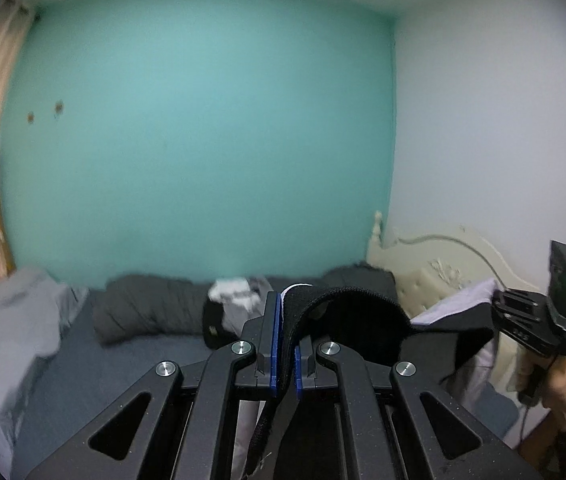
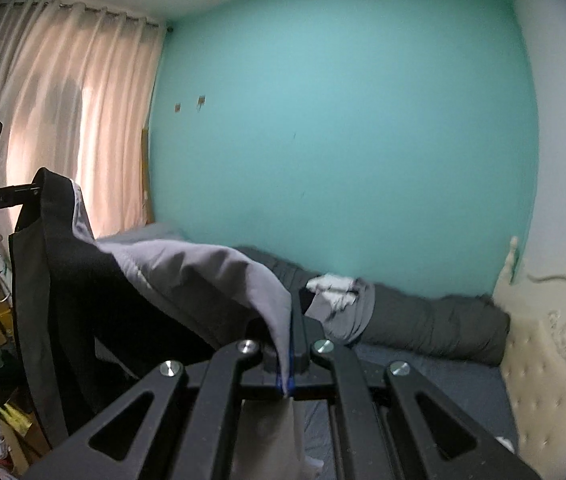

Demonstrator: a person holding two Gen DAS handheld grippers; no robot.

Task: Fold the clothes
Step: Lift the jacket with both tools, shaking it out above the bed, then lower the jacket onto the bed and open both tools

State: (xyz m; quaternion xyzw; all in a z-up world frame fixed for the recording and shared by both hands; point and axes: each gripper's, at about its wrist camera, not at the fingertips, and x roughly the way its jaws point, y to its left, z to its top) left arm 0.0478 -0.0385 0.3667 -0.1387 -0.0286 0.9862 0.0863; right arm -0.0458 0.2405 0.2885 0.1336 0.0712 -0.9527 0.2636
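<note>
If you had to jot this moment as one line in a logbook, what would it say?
left gripper: shut on black-and-grey garment | right gripper: shut on same garment | garment: held up between both, above bed | fold: not yet made

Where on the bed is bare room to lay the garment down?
Bare blue sheet lies between the grippers and the dark rolled duvet. The far edge is crowded: duvet, crumpled clothes, grey bedding at left. Both grippers hold the garment aloft.
</note>
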